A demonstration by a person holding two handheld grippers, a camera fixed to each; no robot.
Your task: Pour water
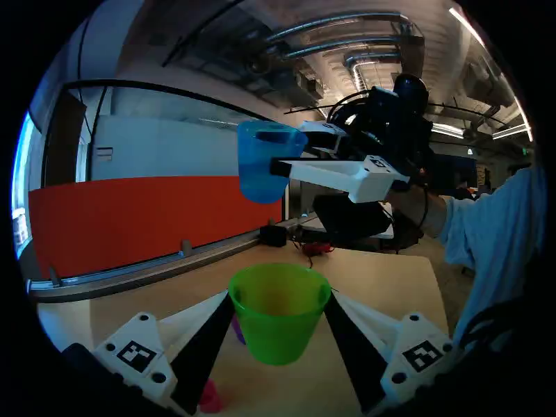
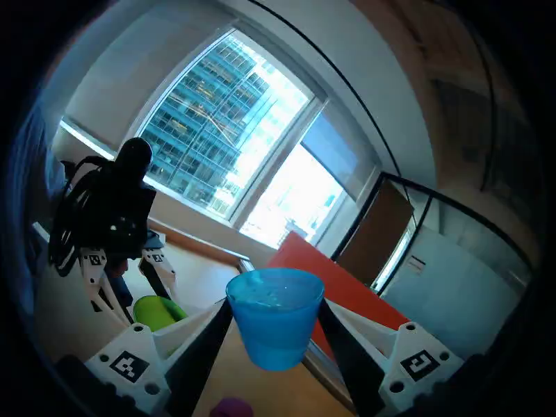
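A green cup [image 1: 279, 321] sits upright between my left gripper's [image 1: 278, 326] fingers, which are shut on its sides above the wooden table [image 1: 389, 278]. Up and slightly left of it, my right gripper [image 1: 278, 167] carries a blue cup [image 1: 263, 169], held high and a little tilted by a person's sleeved arm [image 1: 493, 236]. In the right gripper view the blue cup [image 2: 275, 326] is clamped between my right gripper's [image 2: 275, 333] fingers, with water inside. Lower left there, the green cup [image 2: 158, 312] rests in the left gripper [image 2: 128, 295].
An orange panel [image 1: 153, 215] with a metal rail runs along the table's far edge. Purple and pink small objects [image 1: 212, 396] lie on the table below the green cup. A dark box [image 1: 273, 235] and cables sit at the back. A large window [image 2: 229, 146] is behind.
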